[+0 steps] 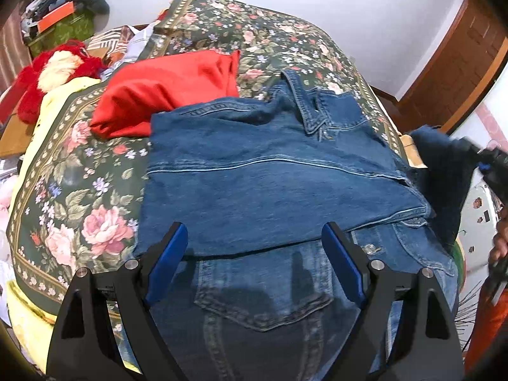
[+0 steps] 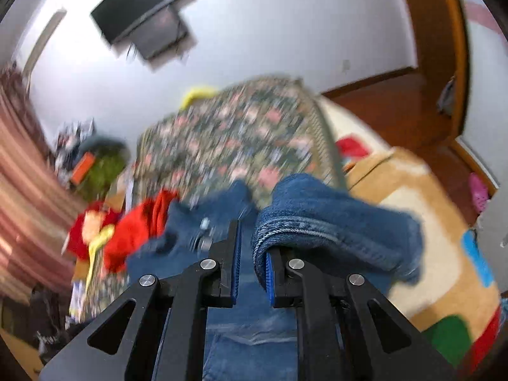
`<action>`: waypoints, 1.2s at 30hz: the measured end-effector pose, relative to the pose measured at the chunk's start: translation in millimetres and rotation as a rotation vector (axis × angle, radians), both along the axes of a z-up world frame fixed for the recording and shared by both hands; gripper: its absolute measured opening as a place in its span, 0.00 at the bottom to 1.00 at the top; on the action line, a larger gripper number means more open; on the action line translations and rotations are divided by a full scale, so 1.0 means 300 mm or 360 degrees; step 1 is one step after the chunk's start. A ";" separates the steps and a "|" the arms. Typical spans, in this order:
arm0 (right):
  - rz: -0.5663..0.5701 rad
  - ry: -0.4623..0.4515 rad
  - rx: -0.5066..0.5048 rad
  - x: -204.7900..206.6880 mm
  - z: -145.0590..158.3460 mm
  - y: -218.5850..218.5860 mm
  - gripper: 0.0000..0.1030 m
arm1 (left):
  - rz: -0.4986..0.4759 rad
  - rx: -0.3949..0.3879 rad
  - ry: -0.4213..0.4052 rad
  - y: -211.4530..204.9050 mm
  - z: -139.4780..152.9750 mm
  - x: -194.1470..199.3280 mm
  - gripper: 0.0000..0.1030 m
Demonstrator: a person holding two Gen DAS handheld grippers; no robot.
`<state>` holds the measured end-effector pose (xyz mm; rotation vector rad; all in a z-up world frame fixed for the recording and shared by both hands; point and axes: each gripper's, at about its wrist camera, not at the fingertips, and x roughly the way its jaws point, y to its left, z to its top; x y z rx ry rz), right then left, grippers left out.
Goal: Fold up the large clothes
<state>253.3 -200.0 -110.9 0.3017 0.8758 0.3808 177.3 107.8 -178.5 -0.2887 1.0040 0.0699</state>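
1. Nearest in the left wrist view, the left gripper (image 1: 254, 254) hovers with its fingers (image 1: 341, 258) spread wide and holding nothing, just above the near part of the denim jacket (image 1: 270, 174).
2. The jacket lies on the bed (image 1: 79, 190) near its right edge, a back panel folded over the front, where a chest pocket (image 1: 263, 308) shows. The collar (image 1: 304, 104) points toward the far end.
3. At the right edge of the bed, the right gripper (image 2: 254, 260) has a thick roll of the jacket's denim, probably a sleeve (image 2: 317, 222), draped over its right finger. The fingers stand close but with a gap, so whether they pinch the cloth I cannot tell.
4. Handling, as a judgement: the denim looks heavy and stiff, it should hold a crease but resist at seams. Hems and seamed edges are the best places to grip; loose folds may slide.
5. Farther off, a red garment (image 1: 168, 92) lies beyond the jacket, touching its far left corner.
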 end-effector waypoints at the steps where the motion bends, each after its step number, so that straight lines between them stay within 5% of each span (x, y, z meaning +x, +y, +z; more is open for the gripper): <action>1: 0.0035 0.0034 -0.0015 0.005 -0.016 0.041 0.11 | 0.0004 0.0006 0.0002 0.005 -0.002 -0.004 0.84; 6: 0.0221 0.0273 -0.0123 -0.016 -0.168 0.160 0.14 | 0.0023 0.0008 0.0025 0.019 -0.020 -0.021 0.84; 11: 0.0276 0.0346 -0.0163 -0.041 -0.207 0.160 0.16 | -0.0012 0.0010 0.0038 -0.013 -0.015 -0.006 0.84; 16: 0.0323 0.0396 -0.0028 -0.064 -0.177 0.094 0.34 | -0.0136 0.0062 -0.0004 -0.116 0.038 0.036 0.84; 28: -0.0066 0.0132 -0.0145 -0.135 -0.082 -0.213 0.38 | -0.0609 0.0167 -0.0182 -0.537 0.223 0.214 0.84; 36: -0.0315 0.0147 -0.0134 -0.148 -0.104 -0.416 0.38 | -0.0933 0.0200 -0.0172 -0.841 0.233 0.340 0.84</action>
